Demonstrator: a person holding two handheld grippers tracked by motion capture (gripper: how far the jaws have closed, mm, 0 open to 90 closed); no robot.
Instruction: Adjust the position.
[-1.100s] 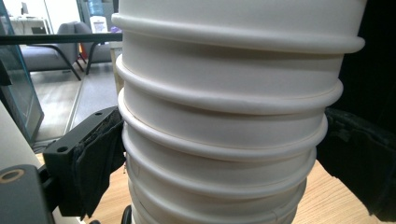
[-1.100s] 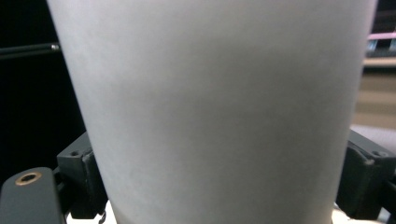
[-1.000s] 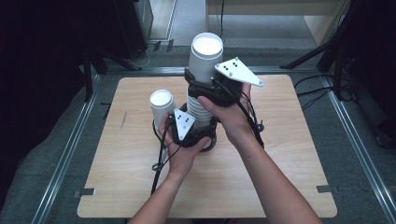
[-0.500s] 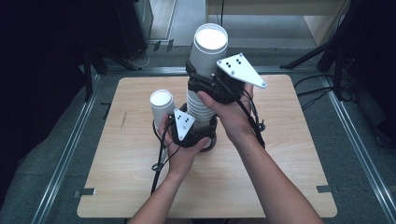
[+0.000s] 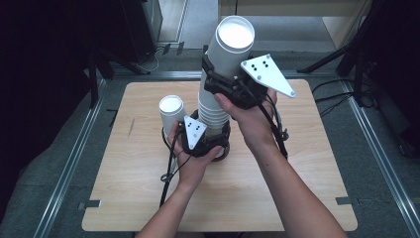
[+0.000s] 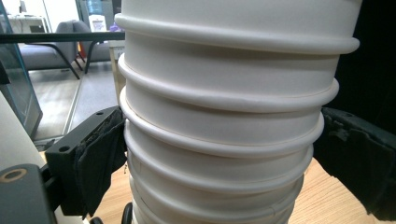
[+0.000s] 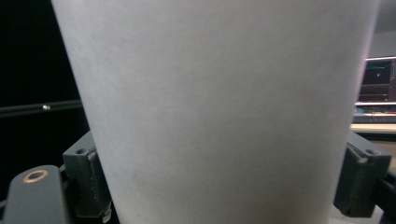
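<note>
At the left of the high view a lone cup [image 5: 171,110] stands upright on the worktop [image 5: 124,198], just beside the left tool [image 5: 210,141]. That tool sits low in the centre, clamped around the base of the stack [image 5: 214,115]; in the left gripper view its pads press both sides of the ribbed rims [image 6: 224,140]. Moving right and up the frame, the right tool [image 5: 223,82] has just been closing on the top cup [image 5: 232,44], and in the right gripper view the jaws pinch its smooth wall [image 7: 219,116] from either side. The stack's long axis runs straight up, and the top cup lies directly above it, so the pull looks to be along that axis. The right hand [image 5: 247,111] is the nearer one for that lift.
</note>
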